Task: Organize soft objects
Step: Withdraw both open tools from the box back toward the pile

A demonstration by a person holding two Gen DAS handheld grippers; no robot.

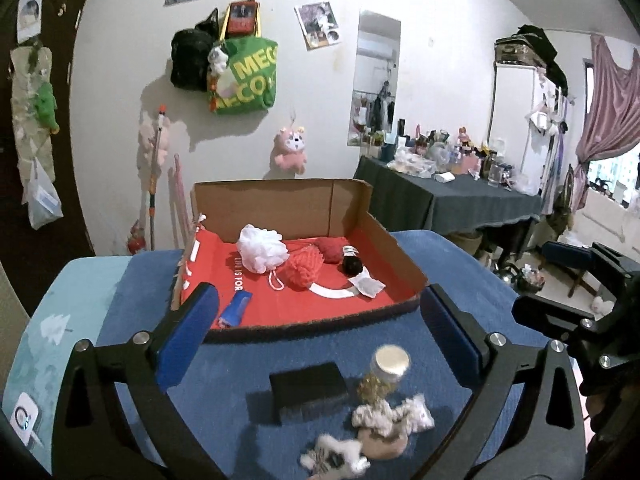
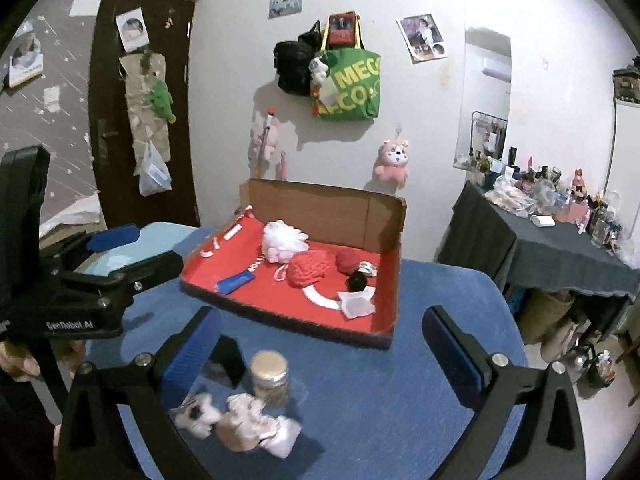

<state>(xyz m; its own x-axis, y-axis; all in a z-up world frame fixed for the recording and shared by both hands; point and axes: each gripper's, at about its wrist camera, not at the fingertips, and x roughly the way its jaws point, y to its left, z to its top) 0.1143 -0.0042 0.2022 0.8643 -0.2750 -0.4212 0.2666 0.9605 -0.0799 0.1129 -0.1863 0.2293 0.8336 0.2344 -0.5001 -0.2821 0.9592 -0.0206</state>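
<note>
Only right view, dark door (image 2: 120, 100), left hand-held gripper (image 2: 120, 256) gaping.

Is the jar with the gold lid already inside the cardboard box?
No. The jar stands on the blue table cover in front of the cardboard box, outside it.

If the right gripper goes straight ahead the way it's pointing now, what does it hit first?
Probably the cardboard box, near its front wall. The open right gripper aims slightly downward over the jar and soft toys, which seem to lie below its line, though depth is unclear.
</note>
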